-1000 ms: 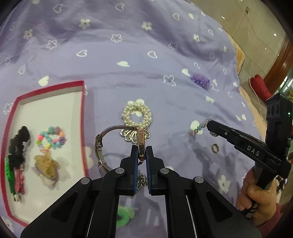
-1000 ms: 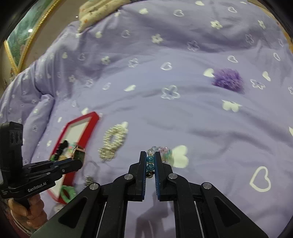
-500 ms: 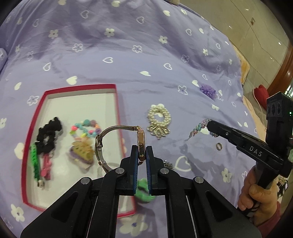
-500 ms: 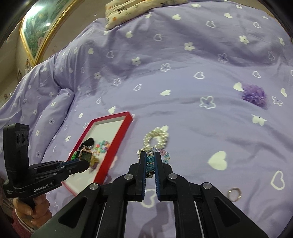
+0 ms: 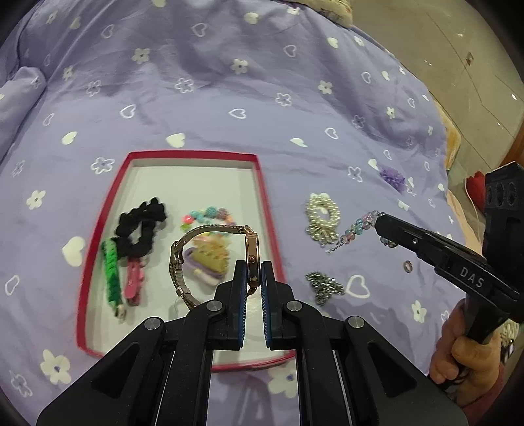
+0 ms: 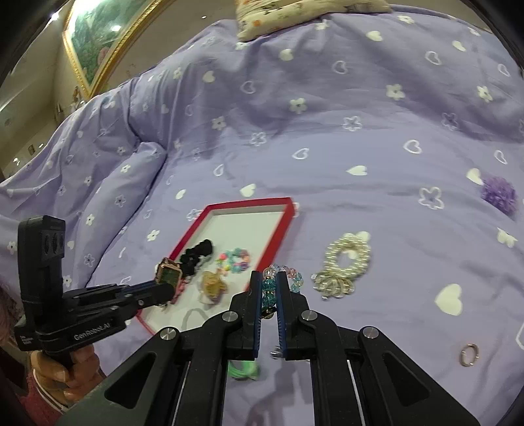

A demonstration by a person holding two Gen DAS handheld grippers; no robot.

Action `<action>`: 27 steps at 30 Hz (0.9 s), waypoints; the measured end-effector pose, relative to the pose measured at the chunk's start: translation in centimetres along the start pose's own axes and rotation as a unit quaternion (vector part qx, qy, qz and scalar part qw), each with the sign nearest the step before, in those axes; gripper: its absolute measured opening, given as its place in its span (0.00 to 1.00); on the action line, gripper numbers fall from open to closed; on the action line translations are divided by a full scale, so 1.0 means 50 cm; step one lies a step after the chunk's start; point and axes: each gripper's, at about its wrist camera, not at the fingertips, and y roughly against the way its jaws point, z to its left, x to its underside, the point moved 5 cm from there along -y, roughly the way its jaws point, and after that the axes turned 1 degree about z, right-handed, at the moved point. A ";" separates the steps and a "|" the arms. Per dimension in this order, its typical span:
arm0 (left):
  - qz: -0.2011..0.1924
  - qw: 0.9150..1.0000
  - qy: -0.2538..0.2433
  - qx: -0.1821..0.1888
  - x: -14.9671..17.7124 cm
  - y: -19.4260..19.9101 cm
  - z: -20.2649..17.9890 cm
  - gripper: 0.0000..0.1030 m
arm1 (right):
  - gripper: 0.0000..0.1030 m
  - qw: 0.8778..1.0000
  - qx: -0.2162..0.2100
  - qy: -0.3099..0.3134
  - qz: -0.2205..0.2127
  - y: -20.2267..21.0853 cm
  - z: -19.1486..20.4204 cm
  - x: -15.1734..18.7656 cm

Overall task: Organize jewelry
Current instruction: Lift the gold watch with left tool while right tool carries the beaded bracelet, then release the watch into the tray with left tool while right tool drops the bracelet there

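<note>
My left gripper (image 5: 253, 275) is shut on a rose-gold watch (image 5: 252, 249) with a mesh band, held above the red-rimmed white tray (image 5: 108, 203); the watch also shows in the right wrist view (image 6: 167, 274). My right gripper (image 6: 269, 288) is shut on a blue and pink crystal bead bracelet (image 6: 270, 288), held above the bedspread right of the tray (image 6: 278, 236); the bracelet hangs from its tips in the left wrist view (image 5: 357, 226). In the tray lie a black scrunchie (image 5: 140, 226), a green band (image 5: 111, 272), a colourful bead bracelet (image 5: 206, 214) and a gold-and-purple hair clip (image 5: 209, 259).
On the purple bedspread right of the tray lie a pearl bracelet (image 5: 322, 216), a dark sparkly clip (image 5: 324, 286), a small ring (image 5: 407, 266) and a purple pompom (image 5: 393, 177). A green hair tie (image 6: 244, 368) lies below my right gripper. A pillow (image 6: 304, 13) sits far back.
Both grippers have risen from the bedspread with their pieces. My left gripper has carried the watch leftward over the tray. The right gripper has lifted the crystal bracelet clear of the cover.
</note>
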 end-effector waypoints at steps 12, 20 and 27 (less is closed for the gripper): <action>0.005 0.999 0.025 -0.027 0.023 0.013 0.086 0.06 | 0.07 0.998 -0.047 0.040 0.022 -0.063 0.123 0.010; 0.016 0.998 0.040 -0.039 0.041 0.001 0.124 0.07 | 0.07 0.995 -0.071 0.054 0.048 -0.115 0.176 0.028; 0.034 0.997 0.045 -0.044 0.054 -0.033 0.145 0.07 | 0.07 0.993 -0.071 0.058 0.072 -0.160 0.185 0.051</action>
